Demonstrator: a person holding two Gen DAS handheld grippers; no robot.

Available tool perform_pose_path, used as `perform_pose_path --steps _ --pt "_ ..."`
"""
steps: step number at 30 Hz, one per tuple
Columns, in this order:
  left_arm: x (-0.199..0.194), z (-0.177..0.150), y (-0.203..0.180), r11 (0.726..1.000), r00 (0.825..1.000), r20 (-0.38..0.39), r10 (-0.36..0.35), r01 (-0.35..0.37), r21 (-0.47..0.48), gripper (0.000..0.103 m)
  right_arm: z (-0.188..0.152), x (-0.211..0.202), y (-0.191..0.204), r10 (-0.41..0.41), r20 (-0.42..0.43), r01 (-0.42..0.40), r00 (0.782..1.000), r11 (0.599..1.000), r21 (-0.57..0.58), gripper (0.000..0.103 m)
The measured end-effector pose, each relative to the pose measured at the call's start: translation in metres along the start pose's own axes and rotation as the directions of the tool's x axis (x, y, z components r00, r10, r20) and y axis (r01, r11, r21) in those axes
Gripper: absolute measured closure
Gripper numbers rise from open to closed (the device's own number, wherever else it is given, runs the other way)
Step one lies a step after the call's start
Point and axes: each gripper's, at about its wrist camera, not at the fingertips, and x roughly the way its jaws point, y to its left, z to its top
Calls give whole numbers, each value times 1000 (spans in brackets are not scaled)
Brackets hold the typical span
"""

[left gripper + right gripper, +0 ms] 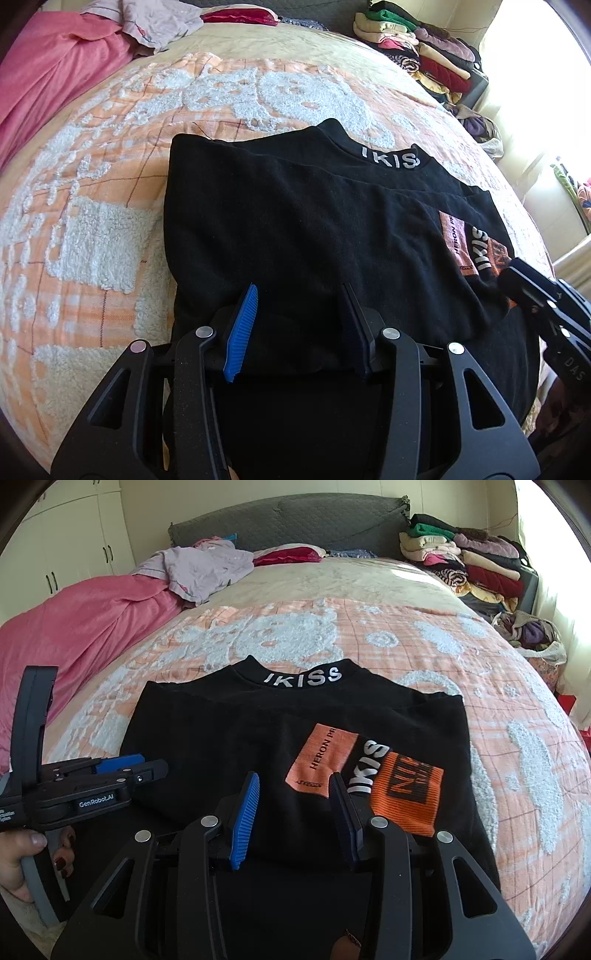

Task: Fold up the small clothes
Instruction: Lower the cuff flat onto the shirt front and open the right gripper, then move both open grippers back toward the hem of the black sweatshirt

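A black shirt point(295, 221) with white "IKISS" on the collar and an orange print patch point(365, 779) lies partly folded on the bed, also in the right wrist view point(229, 738). My left gripper point(299, 291) is open, its blue pads over the shirt's near left part. My right gripper point(295, 779) is open over the near edge, beside the patch. The left gripper shows from the side in the right wrist view point(147, 766); the right one shows at the left wrist view's right edge point(517, 273).
The shirt rests on an orange and white fluffy blanket point(480, 657). A pink duvet point(85, 627) lies at the left, with a lilac garment point(207, 568) on it. A stack of folded clothes point(465, 561) stands at the far right. Grey headboard point(295, 520) behind.
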Motion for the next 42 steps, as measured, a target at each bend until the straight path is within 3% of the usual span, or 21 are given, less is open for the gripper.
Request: perform_pose_path --steps 7,18,31,42 --pt "-1 -1 2 1000 1000 9 -10 10 -5 65 -16 31 -22 -22 -111 27 994 999 43 67" --pt "-2 -1 1 1000 1000 12 -11 11 -3 65 -24 26 -19 -30 -91 34 995 998 49 65" --pt "-3 -2 1 1000 1000 13 -6 6 -1 65 -27 4 -13 11 -66 -6 998 997 82 45" --pt "-17 -2 -1 1000 999 32 2 -2 -6 65 -25 -23 -18 -8 -17 9 1000 993 117 25"
